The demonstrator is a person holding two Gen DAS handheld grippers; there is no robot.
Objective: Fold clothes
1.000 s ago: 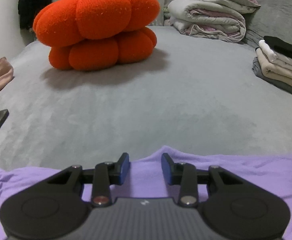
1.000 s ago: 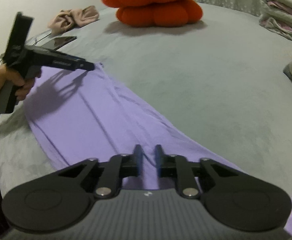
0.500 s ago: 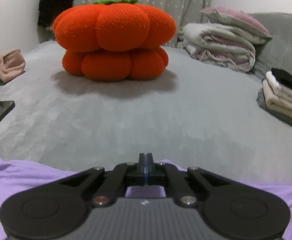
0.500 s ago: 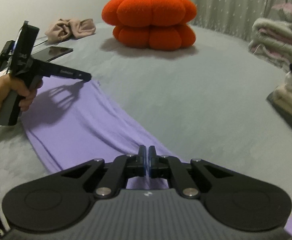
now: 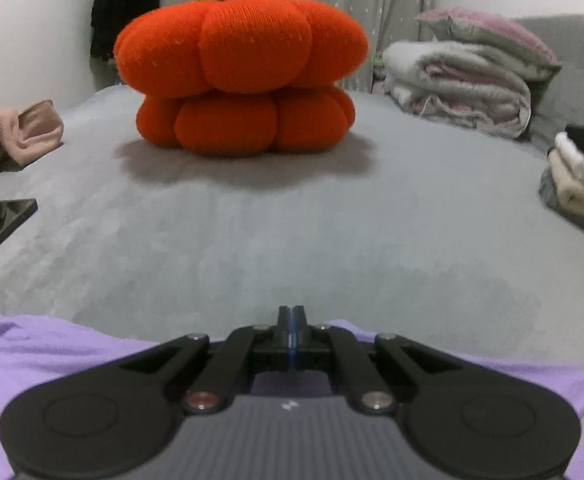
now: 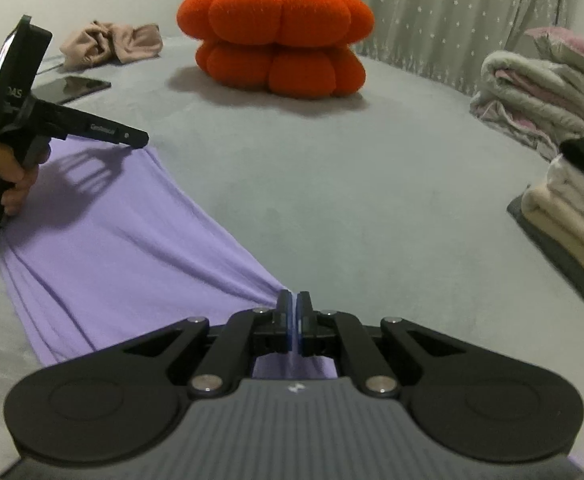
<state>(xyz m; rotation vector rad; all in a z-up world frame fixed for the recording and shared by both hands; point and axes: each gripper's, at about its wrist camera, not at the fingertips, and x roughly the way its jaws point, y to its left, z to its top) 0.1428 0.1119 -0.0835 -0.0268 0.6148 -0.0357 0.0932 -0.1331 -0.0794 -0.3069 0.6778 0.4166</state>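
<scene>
A purple garment (image 6: 124, 248) lies spread on the grey bed (image 6: 331, 184), stretched between my two grippers. My right gripper (image 6: 293, 300) is shut on its near corner, and the cloth gathers in folds toward the jaws. A hand holds my left gripper (image 6: 142, 142) at the left, shut on the far corner, which rises to its tip. In the left wrist view the left gripper (image 5: 292, 314) shows its fingers pressed together over the garment's edge (image 5: 52, 364).
An orange pumpkin cushion (image 6: 276, 36) sits at the back of the bed. A stack of folded clothes (image 6: 563, 216) and rolled blankets (image 6: 539, 92) lie at the right. A beige garment (image 6: 108, 44) and a dark tablet (image 6: 72, 88) lie at the left.
Both pairs of jaws have closed on the purple garment's edge. Both grippers have tipped upward, and the cloth now gathers toward the right gripper.
</scene>
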